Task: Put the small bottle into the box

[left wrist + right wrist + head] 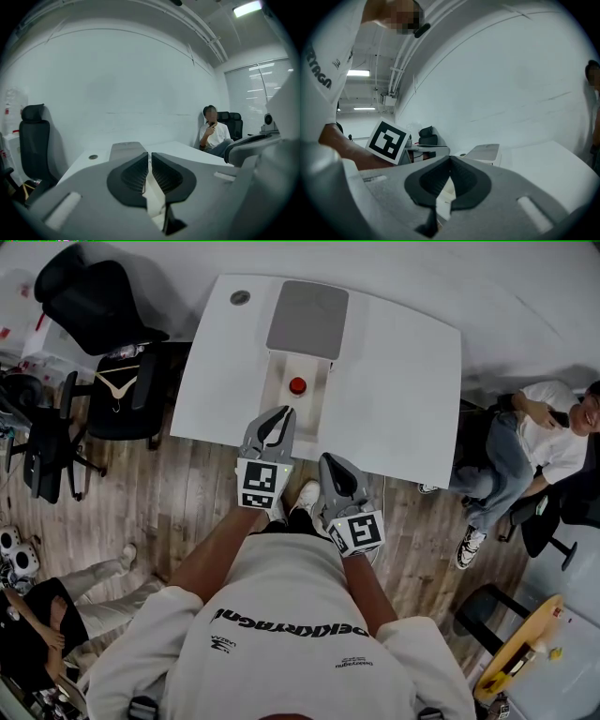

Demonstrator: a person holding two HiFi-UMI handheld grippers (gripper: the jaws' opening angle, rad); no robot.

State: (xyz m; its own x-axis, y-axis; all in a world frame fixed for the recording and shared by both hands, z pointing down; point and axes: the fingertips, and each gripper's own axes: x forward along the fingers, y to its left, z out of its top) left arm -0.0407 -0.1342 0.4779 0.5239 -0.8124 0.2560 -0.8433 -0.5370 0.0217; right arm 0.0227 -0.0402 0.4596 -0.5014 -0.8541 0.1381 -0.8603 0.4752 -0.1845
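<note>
On the white table stands a white box with its grey lid folded back. Inside it sits the small bottle, showing its red cap. My left gripper hangs at the box's near end, over the table's front edge, its jaws a thin slit apart with nothing between them. The left gripper view shows the same slit, with the grey lid beyond. My right gripper is nearer me, off the table edge, shut and empty. The bottle is hidden in both gripper views.
Black office chairs stand left of the table. A person sits at the right, and another at the lower left. A round grommet lies at the table's far left corner.
</note>
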